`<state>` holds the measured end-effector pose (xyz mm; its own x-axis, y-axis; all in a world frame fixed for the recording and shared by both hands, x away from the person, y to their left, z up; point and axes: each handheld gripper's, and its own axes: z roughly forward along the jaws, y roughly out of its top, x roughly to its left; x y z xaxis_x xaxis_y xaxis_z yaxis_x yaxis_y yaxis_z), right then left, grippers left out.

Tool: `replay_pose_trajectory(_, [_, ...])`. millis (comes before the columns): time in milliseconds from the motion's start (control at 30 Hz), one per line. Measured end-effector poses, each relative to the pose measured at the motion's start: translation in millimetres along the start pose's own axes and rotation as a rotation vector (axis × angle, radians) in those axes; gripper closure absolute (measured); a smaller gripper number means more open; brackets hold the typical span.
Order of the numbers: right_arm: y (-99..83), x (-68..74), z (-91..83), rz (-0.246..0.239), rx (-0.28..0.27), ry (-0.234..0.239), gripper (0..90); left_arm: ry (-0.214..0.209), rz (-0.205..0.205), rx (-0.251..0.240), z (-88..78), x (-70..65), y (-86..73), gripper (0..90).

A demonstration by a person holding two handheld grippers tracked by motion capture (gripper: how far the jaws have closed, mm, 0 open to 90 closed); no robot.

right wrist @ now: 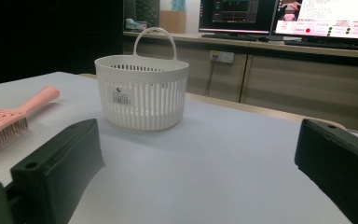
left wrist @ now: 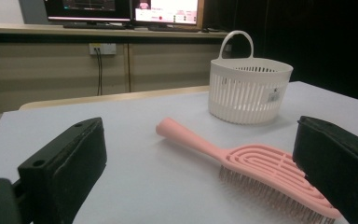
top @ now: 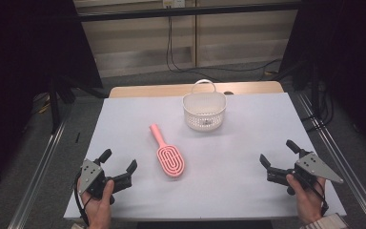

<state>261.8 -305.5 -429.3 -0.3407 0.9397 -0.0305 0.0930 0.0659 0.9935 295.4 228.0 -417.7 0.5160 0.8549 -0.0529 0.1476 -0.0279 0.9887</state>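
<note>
Seen from above, a person's hands hold two grippers at the near edge of a white-covered table (top: 248, 143). The left gripper (top: 120, 164) sits at the near left, its jaws spread wide with nothing between them. The right gripper (top: 279, 152) sits at the near right, jaws equally wide and empty. Just beyond the left gripper, a pink hairbrush (top: 168, 155) lies bristles down, handle pointing away. Farther back, near the centre, stands a white slotted basket (top: 204, 112) with an upright loop handle, apart from the brush.

Soft overhead light on the table (top: 248, 157), dark surroundings, faint shadows, slightly soft focus.
</note>
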Motion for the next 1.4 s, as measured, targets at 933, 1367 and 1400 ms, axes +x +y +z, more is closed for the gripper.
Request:
replay_pose_trajectory(933, [0.0,0.5,1.3,-0.001,0.005,0.0,0.5,-0.084,0.015,-0.013,26.0,-4.0,20.3,1.7])
replay_pose_trajectory(1367, [0.5,0.9,0.3,-0.005,0.005,0.001,0.5,-0.112,0.032,-0.039,40.1,-10.5,31.9,1.8])
replay_pose_trajectory(1400, [0.5,0.9,0.3,-0.005,0.005,0.001,0.5,-0.112,0.032,-0.039,40.1,-10.5,31.9,1.8])
